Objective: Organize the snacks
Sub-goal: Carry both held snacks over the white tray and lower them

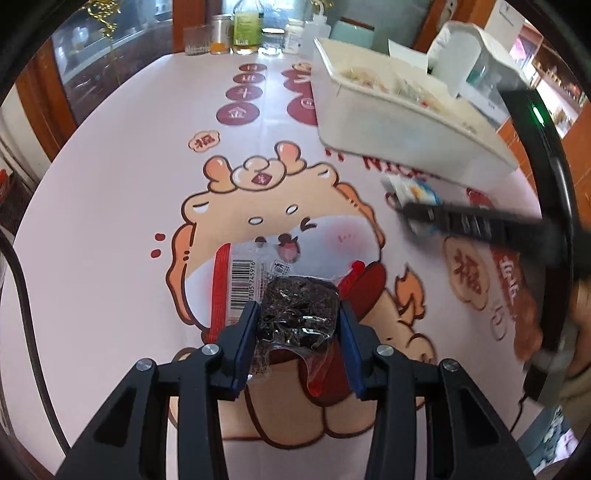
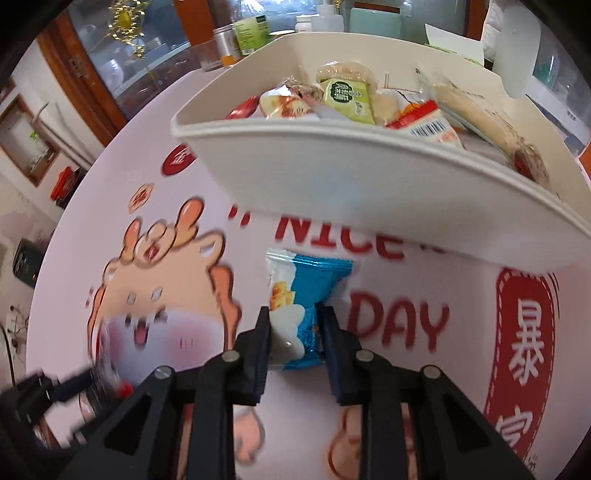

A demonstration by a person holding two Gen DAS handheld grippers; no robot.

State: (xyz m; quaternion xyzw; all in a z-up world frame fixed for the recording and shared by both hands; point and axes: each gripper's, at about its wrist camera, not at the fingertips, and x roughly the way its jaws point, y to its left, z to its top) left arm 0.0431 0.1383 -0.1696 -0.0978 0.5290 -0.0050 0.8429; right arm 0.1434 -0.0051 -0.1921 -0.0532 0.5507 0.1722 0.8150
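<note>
My left gripper (image 1: 298, 311) is shut on a clear packet of dark snack (image 1: 299, 306) with red edges and a barcode, held just above the cartoon tablecloth. My right gripper (image 2: 294, 315) is shut on a blue-and-white snack packet (image 2: 306, 291), which bunches between the pads just in front of the white bin. The white bin (image 2: 332, 177) stands behind it and holds several wrapped snacks. In the left wrist view the bin (image 1: 388, 125) is at the upper right, with the right gripper's fingers (image 1: 461, 218) and the blue packet (image 1: 413, 192) below it. The left gripper (image 2: 55, 391) shows blurred at the lower left of the right wrist view.
Jars, bottles and a glass (image 1: 243, 29) line the table's far end. A white appliance (image 1: 465, 55) stands behind the bin. A black cable (image 1: 22, 295) runs along the table's left edge. A glass-door cabinet (image 1: 92, 48) is at the back left.
</note>
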